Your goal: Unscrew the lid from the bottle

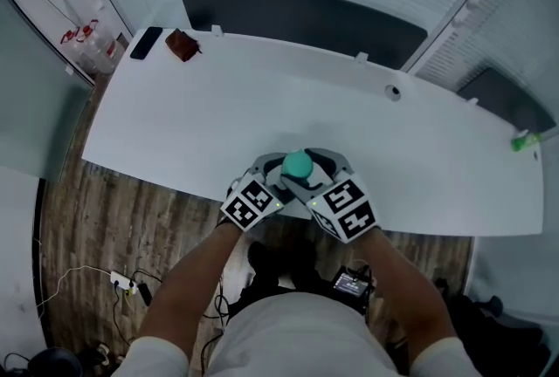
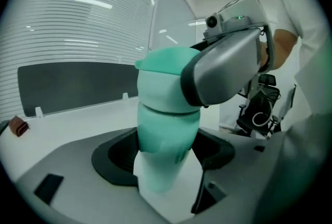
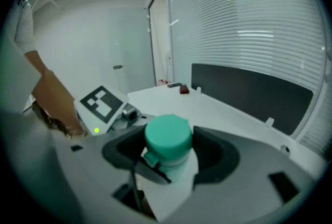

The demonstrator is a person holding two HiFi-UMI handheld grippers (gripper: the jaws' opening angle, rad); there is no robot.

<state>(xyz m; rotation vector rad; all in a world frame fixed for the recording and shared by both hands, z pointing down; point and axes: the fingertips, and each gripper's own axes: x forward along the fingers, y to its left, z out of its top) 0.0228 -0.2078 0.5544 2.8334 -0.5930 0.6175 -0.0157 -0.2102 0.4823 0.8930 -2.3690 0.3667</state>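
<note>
Gripping the teal bottle [image 2: 165, 140] from both sides, your two tools meet just inside the near edge of the white table [image 1: 262, 96], right in front of your body. Your left gripper [image 1: 266, 173] has its jaws closed on the bottle's body, below the cap; its own view shows the dark pads pressed against the teal wall on either side. Your right gripper [image 3: 168, 154] is clamped round the lid [image 3: 167, 136], with the round teal top sitting squarely between its jaws. Seen from the left gripper view, the right tool's grey jaw wraps the lid from the right, directly above your lower grip, so the two tools nearly touch. I cannot tell whether the bottle's base rests on the table.

You are working close to the table's near edge, with the wood floor [image 1: 87, 218] and a power strip [image 1: 122, 283] below it. Ahead of the bottle the white surface runs open to the back edge, where a dark panel [image 1: 306, 17] stands. A black phone [image 1: 146, 43] and a small brown object [image 1: 182, 44] lie at the far left corner, well apart from your hands. A round grommet [image 1: 393, 92] sits toward the back right, and a small green item [image 1: 524, 140] lies at the far right end.
</note>
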